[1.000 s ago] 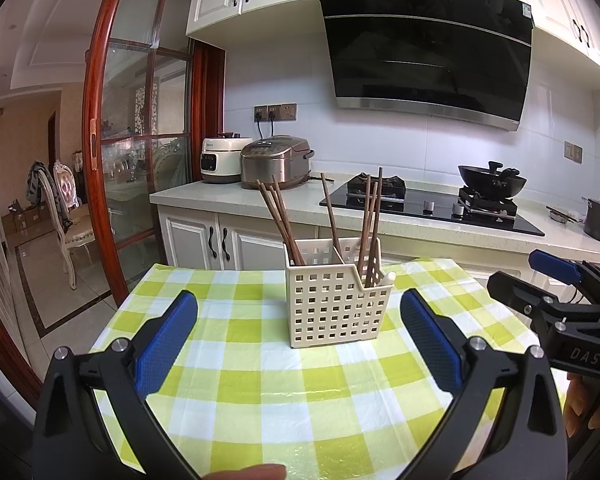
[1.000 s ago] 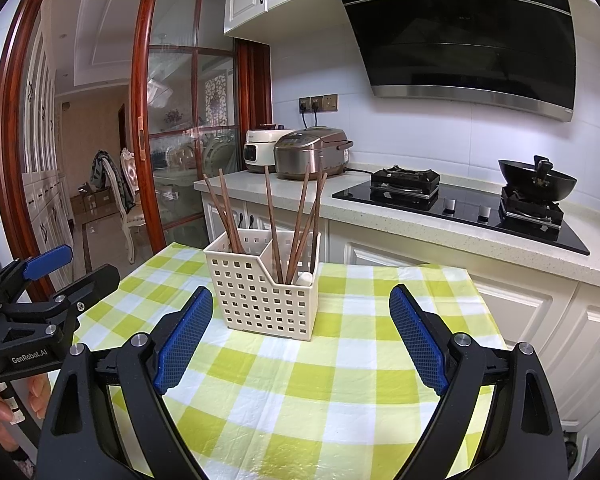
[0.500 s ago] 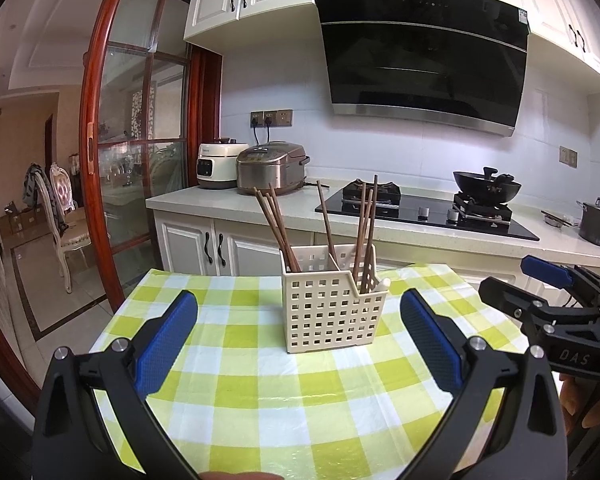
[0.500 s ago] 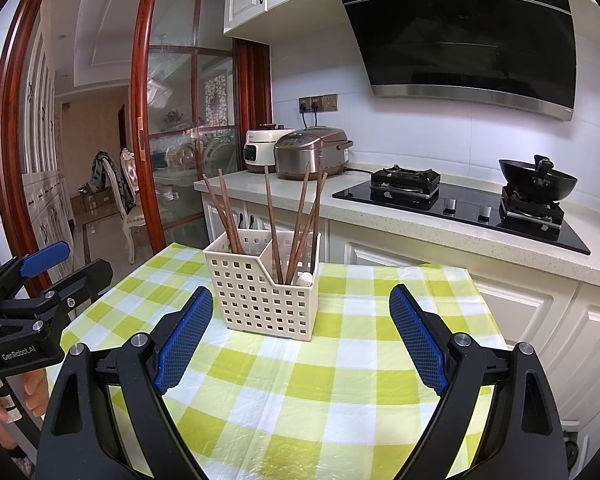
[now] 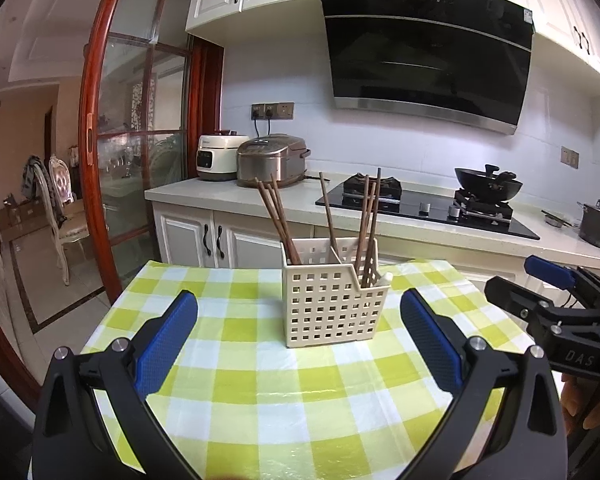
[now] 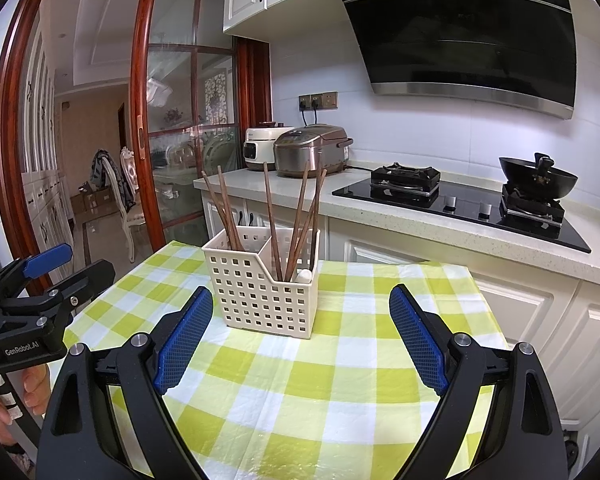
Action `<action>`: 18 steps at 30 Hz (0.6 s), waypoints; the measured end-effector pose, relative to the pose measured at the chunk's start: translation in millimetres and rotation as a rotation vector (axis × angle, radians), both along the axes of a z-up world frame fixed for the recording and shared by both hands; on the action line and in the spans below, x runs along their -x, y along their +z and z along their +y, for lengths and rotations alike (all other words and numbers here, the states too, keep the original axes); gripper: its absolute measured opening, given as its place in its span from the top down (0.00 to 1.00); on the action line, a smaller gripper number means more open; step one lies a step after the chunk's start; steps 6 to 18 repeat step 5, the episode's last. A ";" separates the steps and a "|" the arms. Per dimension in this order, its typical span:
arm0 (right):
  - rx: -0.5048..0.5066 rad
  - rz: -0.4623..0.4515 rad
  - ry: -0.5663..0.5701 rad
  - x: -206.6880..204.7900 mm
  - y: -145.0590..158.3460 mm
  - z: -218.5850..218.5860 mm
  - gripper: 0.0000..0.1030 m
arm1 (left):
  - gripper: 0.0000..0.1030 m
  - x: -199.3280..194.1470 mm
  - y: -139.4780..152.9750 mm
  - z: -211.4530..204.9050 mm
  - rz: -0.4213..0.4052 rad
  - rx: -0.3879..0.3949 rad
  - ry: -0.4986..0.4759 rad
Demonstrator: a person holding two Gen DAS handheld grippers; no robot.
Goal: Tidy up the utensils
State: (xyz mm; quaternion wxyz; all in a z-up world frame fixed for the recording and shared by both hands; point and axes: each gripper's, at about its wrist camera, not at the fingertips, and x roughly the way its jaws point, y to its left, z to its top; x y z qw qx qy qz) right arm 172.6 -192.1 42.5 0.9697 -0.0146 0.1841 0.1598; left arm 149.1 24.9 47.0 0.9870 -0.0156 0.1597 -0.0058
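Note:
A cream perforated utensil basket [image 5: 332,312] stands on the green-checked tablecloth [image 5: 260,392]; it also shows in the right wrist view [image 6: 260,296]. Several brown wooden chopsticks [image 5: 278,216] stand in its two compartments, with a white spoon end [image 6: 303,276] in the right one. My left gripper [image 5: 298,344] is open and empty, in front of the basket. My right gripper [image 6: 300,344] is open and empty, also short of the basket. Each gripper shows at the edge of the other's view, the right one [image 5: 540,292] and the left one [image 6: 56,276].
Behind the table runs a kitchen counter [image 5: 228,196] with two rice cookers [image 5: 270,160], a gas hob [image 5: 424,208] with a black wok [image 5: 488,184] and a steel pot [image 5: 596,224]. A red-framed glass door [image 5: 140,160] stands at the left.
The left wrist view has pulled back and tilted up a little, so the basket sits slightly farther off. The right gripper has hardly moved. Both stay open.

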 end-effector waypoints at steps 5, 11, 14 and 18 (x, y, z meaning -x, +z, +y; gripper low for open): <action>0.000 -0.001 0.001 0.2 0.2 -0.4 0.18 | 0.05 -0.4 -0.2 -1.9 -0.001 -0.014 -0.005; 0.000 -0.001 0.001 0.2 0.2 -0.4 0.18 | 0.05 -0.4 -0.2 -1.9 -0.001 -0.014 -0.005; 0.000 -0.001 0.001 0.2 0.2 -0.4 0.18 | 0.05 -0.4 -0.2 -1.9 -0.001 -0.014 -0.005; 0.000 -0.001 0.001 0.2 0.2 -0.4 0.18 | 0.05 -0.4 -0.2 -1.9 -0.001 -0.014 -0.005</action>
